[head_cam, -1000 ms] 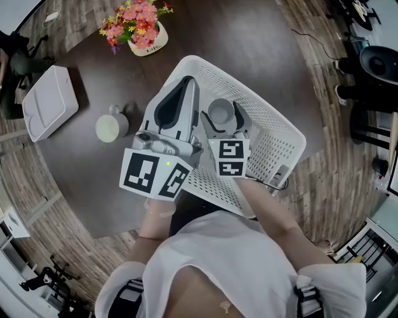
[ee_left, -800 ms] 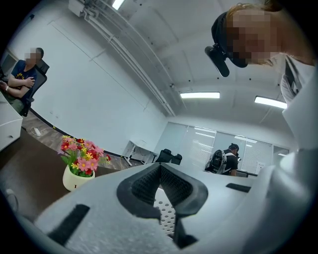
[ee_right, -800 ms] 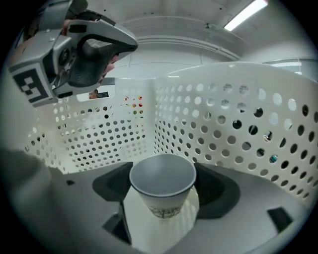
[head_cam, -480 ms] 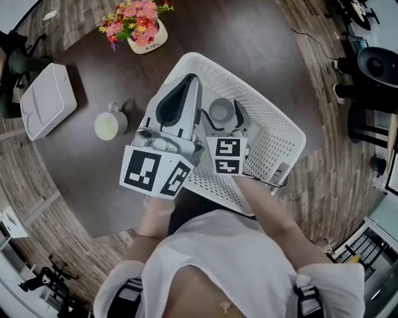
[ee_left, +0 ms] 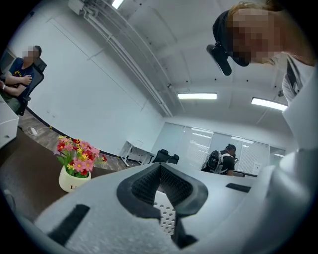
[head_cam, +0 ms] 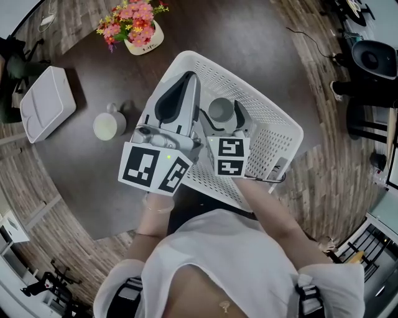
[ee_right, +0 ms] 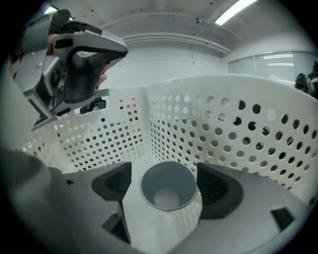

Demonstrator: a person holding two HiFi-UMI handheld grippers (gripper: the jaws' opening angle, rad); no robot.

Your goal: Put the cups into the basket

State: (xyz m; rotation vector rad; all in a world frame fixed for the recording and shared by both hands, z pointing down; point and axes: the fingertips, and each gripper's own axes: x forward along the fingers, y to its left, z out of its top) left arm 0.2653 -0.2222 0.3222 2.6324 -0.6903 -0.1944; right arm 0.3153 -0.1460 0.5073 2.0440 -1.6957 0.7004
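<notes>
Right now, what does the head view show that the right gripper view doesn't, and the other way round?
Only the head view: the pale mug standing on the dark table outside the white basket, the flower pot and the white tray. Only the right gripper view: the right gripper's dark fingers against the gray cup's sides, and the ceiling lights. Both: the white basket, the gray cup upright inside it, and the left gripper over the basket's edge.
</notes>
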